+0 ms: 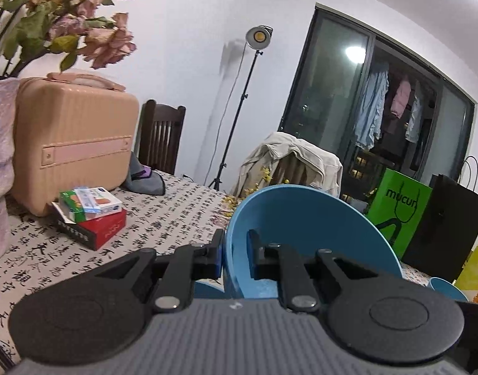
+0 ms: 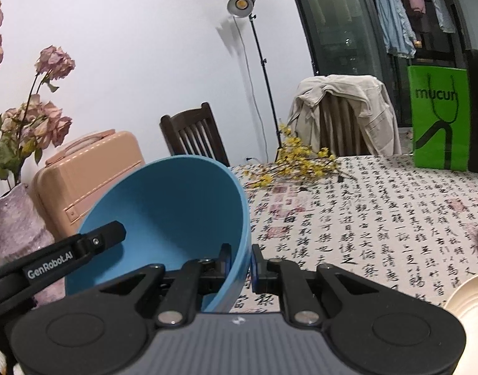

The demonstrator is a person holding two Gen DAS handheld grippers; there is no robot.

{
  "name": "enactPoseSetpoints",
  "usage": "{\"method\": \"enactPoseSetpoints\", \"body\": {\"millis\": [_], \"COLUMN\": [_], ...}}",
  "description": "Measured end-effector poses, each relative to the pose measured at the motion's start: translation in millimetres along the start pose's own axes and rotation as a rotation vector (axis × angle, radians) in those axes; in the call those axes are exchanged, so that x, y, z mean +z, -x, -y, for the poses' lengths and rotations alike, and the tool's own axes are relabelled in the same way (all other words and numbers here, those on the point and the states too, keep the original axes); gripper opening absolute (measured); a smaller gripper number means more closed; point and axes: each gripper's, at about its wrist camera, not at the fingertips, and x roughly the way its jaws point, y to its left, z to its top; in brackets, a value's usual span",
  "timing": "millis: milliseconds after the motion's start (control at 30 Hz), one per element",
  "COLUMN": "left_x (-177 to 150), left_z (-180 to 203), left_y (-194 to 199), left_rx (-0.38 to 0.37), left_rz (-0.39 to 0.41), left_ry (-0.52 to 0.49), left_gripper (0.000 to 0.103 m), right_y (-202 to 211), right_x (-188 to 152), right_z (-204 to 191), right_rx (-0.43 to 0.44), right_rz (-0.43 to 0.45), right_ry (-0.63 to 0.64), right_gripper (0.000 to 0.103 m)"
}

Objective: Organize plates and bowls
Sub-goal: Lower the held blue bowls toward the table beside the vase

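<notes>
A large blue bowl [image 1: 301, 218] hangs tilted above the table, gripped at two sides of its rim. My left gripper [image 1: 236, 256] is shut on the bowl's rim, one pad outside the wall and one inside. In the right wrist view the same blue bowl [image 2: 176, 206] opens toward the camera, and my right gripper [image 2: 241, 261] is shut on its right rim. A finger of the left gripper [image 2: 104, 240] reaches in at the bowl's left edge. A cream plate [image 2: 470, 306] lies on the table at the lower right. Part of another blue dish [image 1: 448, 287] shows low on the right.
The table [image 2: 379, 218] wears a cloth printed with calligraphy. On it stand a peach case [image 1: 73, 143], stacked boxes [image 1: 92, 215], a vase of dried flowers [image 2: 17, 218], yellow flower sprigs [image 2: 295, 159] and a green bag [image 2: 439, 115]. Chairs and a lamp stand lie beyond.
</notes>
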Motion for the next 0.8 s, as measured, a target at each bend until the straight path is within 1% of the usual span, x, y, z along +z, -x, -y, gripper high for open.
{"method": "enactPoseSetpoints", "body": {"millis": [233,533,800], "left_x": [-2.1,-6.4,-12.7], "left_z": [-15.5,-34.7,-43.1], "left_y": [4.7,3.1,2.1], "left_rx": [0.035,0.066,0.083], "left_rz": [0.022,0.003,-0.009], "left_ry": [0.005,0.022,0.024], "left_gripper": [0.015,0.015,0.015], "right_y": [-9.6,-22.3,-31.3], "right_x": [-2.9,-6.5,-10.9], "right_z": [-14.6,-30.6,-36.7], "right_rx": [0.032,0.052,0.062], "right_rz": [-0.023,-0.047,-0.071], "right_ry": [0.010,0.028,0.042], "right_gripper": [0.012,0.012,0.012]}}
